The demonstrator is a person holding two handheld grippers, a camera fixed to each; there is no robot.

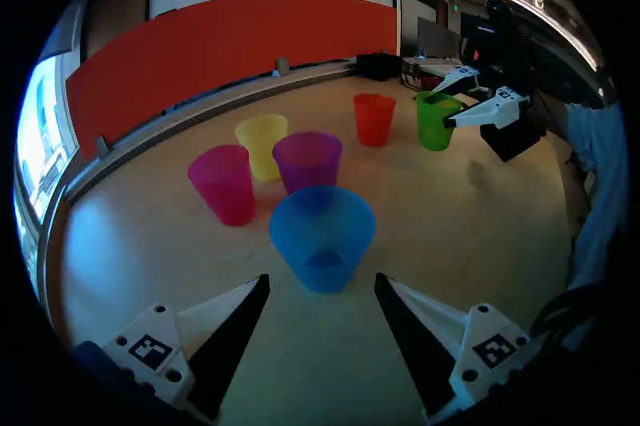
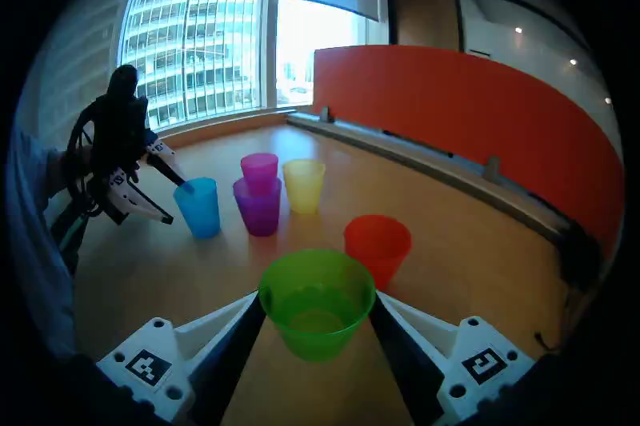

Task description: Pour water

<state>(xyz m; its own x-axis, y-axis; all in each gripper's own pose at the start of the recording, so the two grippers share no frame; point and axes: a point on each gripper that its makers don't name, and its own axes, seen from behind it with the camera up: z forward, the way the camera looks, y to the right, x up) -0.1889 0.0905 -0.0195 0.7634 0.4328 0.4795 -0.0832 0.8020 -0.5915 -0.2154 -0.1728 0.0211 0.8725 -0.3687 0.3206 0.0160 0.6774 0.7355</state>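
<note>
A blue cup (image 1: 322, 238) stands upright on the wooden table just ahead of my left gripper (image 1: 320, 280). That gripper is open, its fingertips level with the cup's near side and clear of it. My right gripper (image 2: 316, 298) holds a green cup (image 2: 317, 314), with both fingertips against its sides just under the rim. From the left gripper view, the green cup (image 1: 434, 121) sits upright at table level with the right gripper (image 1: 442, 106) around it. The right gripper view shows the blue cup (image 2: 198, 206) at the left gripper's (image 2: 179, 202) tips. Whether the cups hold water is unclear.
Pink (image 1: 224, 184), purple (image 1: 307, 161), yellow (image 1: 262, 146) and orange (image 1: 374, 118) cups stand grouped between the two grippers. A red wall panel (image 1: 232, 46) runs behind the table's far edge (image 1: 208, 106). A person's blue sleeve (image 1: 596, 186) is at the right.
</note>
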